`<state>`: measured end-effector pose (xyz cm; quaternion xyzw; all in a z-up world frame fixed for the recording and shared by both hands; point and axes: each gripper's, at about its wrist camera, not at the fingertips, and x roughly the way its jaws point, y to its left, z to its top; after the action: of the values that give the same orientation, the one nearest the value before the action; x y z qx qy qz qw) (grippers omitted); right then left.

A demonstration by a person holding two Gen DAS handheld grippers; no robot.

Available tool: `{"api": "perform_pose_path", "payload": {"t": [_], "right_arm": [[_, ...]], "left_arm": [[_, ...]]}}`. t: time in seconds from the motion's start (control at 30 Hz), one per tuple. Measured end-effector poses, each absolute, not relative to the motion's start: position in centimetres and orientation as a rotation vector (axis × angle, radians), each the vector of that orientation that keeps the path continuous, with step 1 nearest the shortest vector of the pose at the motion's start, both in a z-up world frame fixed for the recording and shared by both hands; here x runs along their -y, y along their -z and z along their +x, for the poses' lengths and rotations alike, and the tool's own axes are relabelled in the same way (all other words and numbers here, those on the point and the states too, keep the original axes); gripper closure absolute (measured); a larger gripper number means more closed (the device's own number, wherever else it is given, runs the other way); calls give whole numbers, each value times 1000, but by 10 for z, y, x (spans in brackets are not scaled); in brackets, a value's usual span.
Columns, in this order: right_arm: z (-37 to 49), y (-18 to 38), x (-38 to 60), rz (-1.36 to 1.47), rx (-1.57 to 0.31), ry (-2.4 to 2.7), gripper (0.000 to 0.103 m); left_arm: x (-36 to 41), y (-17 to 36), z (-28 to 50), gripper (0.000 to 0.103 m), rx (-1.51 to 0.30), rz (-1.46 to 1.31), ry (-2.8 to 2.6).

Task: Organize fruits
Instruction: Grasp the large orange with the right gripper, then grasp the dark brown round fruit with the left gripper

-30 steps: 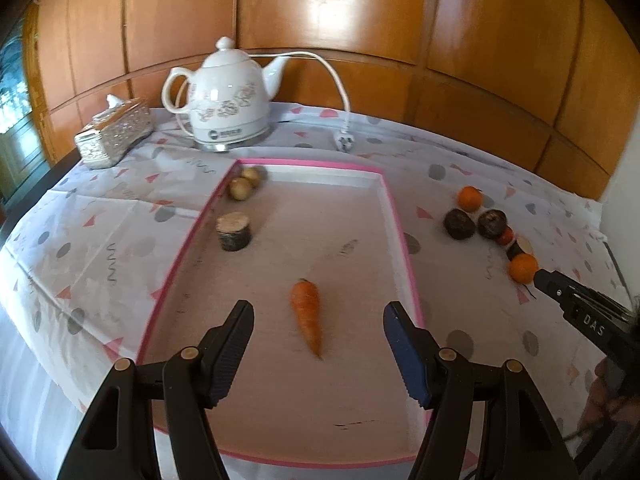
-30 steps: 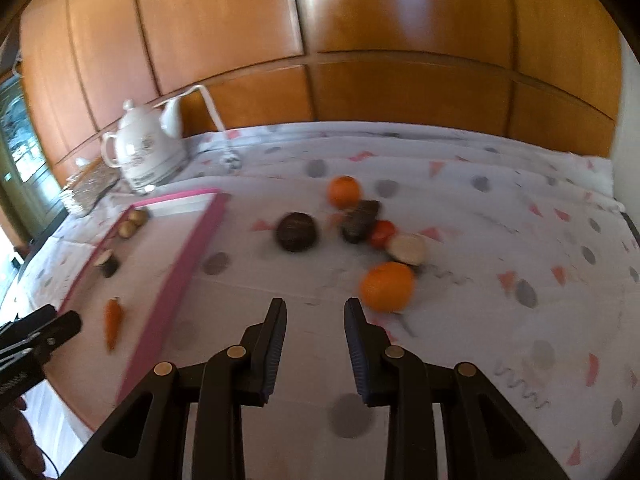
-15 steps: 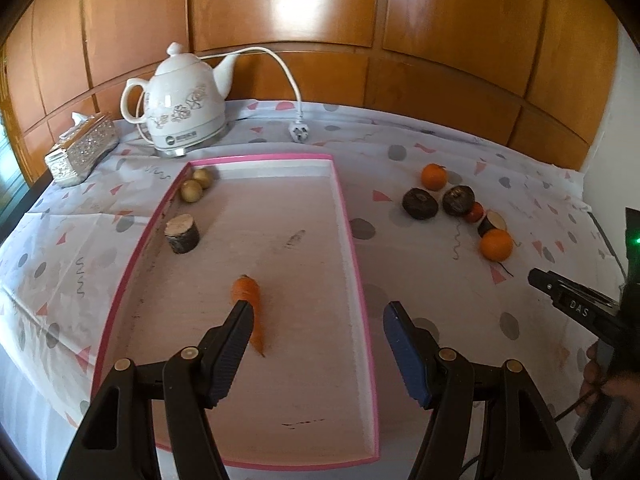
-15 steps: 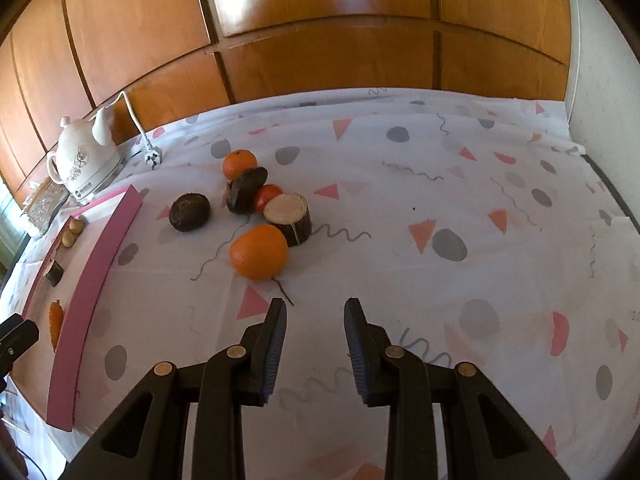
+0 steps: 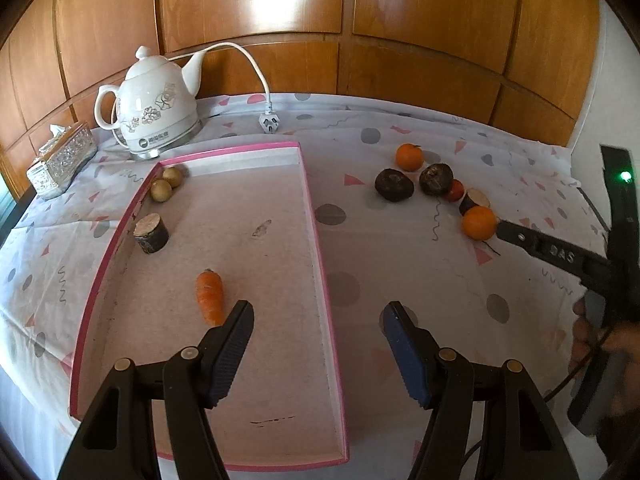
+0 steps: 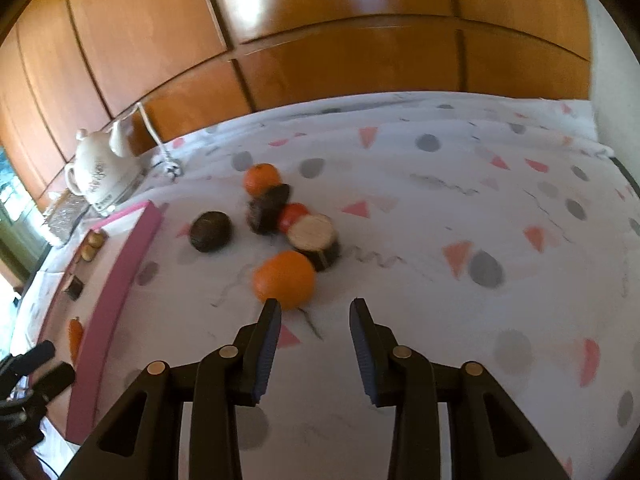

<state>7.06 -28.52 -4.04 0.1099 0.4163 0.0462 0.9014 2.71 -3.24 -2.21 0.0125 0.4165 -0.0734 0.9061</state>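
Observation:
A pink-rimmed tray [image 5: 316, 216] holds a carrot [image 5: 209, 295], a wood-like stub [image 5: 151, 233] and two small brown fruits [image 5: 167, 183]. On the cloth to its right lie two oranges [image 5: 479, 222] [image 5: 409, 156], two dark fruits [image 5: 394, 185], a red one [image 5: 455, 191] and a cut stub [image 6: 314, 236]. My left gripper [image 5: 318, 316] is open and empty over the tray's right rim. My right gripper [image 6: 314, 312] is open and empty, just short of the near orange [image 6: 285, 278]; its left finger [image 5: 536, 246] tip is by that orange.
A white electric kettle [image 5: 154, 110] with its cord and plug [image 5: 269, 123] stands behind the tray. A glass tissue box [image 5: 60, 158] sits at the far left. A wood-panelled wall backs the table; a white wall is on the right.
My right gripper has moved forward to the near orange and its jaws have opened wider. My left gripper has shifted right, so the tray and carrot sit further left.

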Motion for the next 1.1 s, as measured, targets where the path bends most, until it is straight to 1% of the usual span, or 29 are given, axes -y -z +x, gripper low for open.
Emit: {"api": "perform_pose_path", "payload": {"t": [0.03,0.07,0.1,0.2,0.23,0.27,0.3,0.63,0.97,1.1], "right_arm": [[75,41,282,232,-861,-107,58],[81,41,278,232,-861,-120,48],[84,42,276,228,-863,-123,44],[98,50,266,200,-889,-129,44],[101,53,265,188,-896,-121,44],[104,56,263,179,-907,-113,59],[106,58,263,180,-914,-116,64],[81,58,285,101,-868,-40,64],[78,62,291,138,-849,-61,64],[76,63,293,153,-845,-66,64]], "left_arm": [[32,22,27,35,-860,25,151],[32,22,27,35,-859,24,151],[32,22,28,35,-859,24,151],[32,22,29,35,-862,25,155],[32,22,30,35,-863,25,157],[33,21,31,35,-862,23,160],[33,20,33,35,-861,18,163],[65,7,80,35,-891,-42,233],[97,17,150,36,-955,-78,225],[110,26,173,36,-974,-37,218]]}}
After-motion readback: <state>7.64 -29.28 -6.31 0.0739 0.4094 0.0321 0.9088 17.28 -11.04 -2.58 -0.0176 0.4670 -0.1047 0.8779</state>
